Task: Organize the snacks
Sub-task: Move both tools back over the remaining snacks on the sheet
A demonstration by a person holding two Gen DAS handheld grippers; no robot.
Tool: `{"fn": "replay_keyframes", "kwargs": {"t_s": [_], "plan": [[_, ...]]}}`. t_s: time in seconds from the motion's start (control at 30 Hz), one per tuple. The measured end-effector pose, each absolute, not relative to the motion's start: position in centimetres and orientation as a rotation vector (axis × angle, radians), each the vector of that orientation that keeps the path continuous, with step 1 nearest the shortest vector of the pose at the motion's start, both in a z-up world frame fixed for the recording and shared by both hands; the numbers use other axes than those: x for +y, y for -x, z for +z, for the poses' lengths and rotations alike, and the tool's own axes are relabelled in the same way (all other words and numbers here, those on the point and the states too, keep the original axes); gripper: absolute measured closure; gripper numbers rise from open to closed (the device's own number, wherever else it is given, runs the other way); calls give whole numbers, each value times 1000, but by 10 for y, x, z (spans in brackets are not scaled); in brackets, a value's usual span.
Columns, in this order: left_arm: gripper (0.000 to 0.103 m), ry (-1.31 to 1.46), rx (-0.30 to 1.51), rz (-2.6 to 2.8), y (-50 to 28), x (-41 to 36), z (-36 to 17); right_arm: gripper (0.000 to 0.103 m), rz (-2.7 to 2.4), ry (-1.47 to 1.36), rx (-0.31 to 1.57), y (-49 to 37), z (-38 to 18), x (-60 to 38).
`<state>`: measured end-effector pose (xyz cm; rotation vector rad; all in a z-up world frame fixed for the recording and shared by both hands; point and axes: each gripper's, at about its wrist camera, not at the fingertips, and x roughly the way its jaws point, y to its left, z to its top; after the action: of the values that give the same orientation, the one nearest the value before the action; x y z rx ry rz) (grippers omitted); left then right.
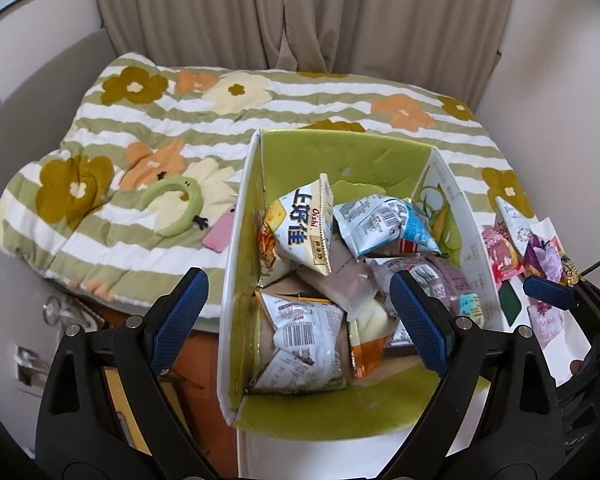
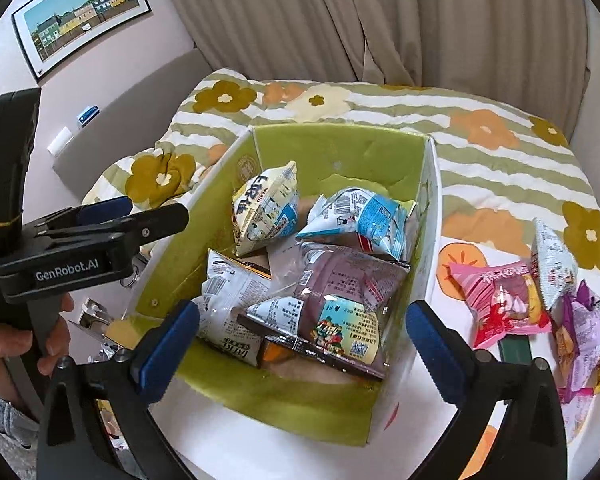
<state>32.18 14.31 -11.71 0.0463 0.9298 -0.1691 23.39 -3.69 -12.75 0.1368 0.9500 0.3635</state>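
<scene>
A green-lined cardboard box (image 1: 340, 152) (image 2: 340, 148) stands on the table and holds several snack packets, among them a yellow Oishi bag (image 1: 300, 232) (image 2: 264, 208) and a blue-white packet (image 1: 380, 220) (image 2: 360, 216). My left gripper (image 1: 300, 312) is open and empty above the box's near end; it also shows from the side in the right wrist view (image 2: 148, 220). My right gripper (image 2: 304, 340) is open and empty above the box's near right corner; its tip (image 1: 548, 292) shows in the left wrist view. Loose snacks, including a pink packet (image 2: 500, 300) (image 1: 500, 256), lie right of the box.
A striped flowered quilt (image 1: 180, 120) (image 2: 480, 152) lies behind the box, with a green plush ring (image 1: 176, 208) and a pink item (image 1: 220, 232) on it. Beige curtains (image 1: 300, 12) hang behind. A framed picture (image 2: 80, 16) hangs on the left wall.
</scene>
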Motion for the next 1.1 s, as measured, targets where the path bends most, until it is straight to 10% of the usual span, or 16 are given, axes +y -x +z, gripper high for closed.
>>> {"fn": "replay_keyframes", "kwargs": {"t_s": [1.1], "plan": [[12, -125, 859, -489, -290, -49, -66, 0, -26, -144, 762, -151, -60, -203]]}}
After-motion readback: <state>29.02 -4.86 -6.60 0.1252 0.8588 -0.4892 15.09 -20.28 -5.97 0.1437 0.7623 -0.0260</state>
